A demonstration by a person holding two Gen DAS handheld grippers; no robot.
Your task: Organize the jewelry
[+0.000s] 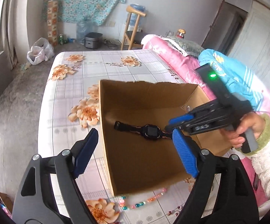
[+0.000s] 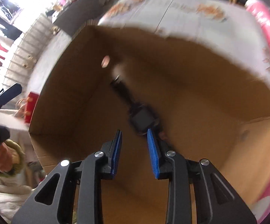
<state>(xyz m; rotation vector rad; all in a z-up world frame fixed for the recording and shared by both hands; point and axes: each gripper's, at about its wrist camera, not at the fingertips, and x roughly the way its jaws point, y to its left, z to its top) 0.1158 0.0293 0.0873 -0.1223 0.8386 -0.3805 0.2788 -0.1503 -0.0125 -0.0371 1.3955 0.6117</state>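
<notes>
left gripper (image 1: 133,155): wide open, empty | right gripper (image 2: 134,136): slightly apart, empty, over watch (image 1: 150,131) in cardboard box (image 1: 144,97) | no legible writing

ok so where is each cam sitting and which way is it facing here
left wrist: on the left tongs, looking down across the flowered table at the cardboard box; shows its open blue pads, the right tongs and right hand.
right wrist: on the right tongs, pointing steeply down into the box; shows its parted pads, and a cuffed hand at the left edge.
shared: the box and the black watch lying inside.
</notes>
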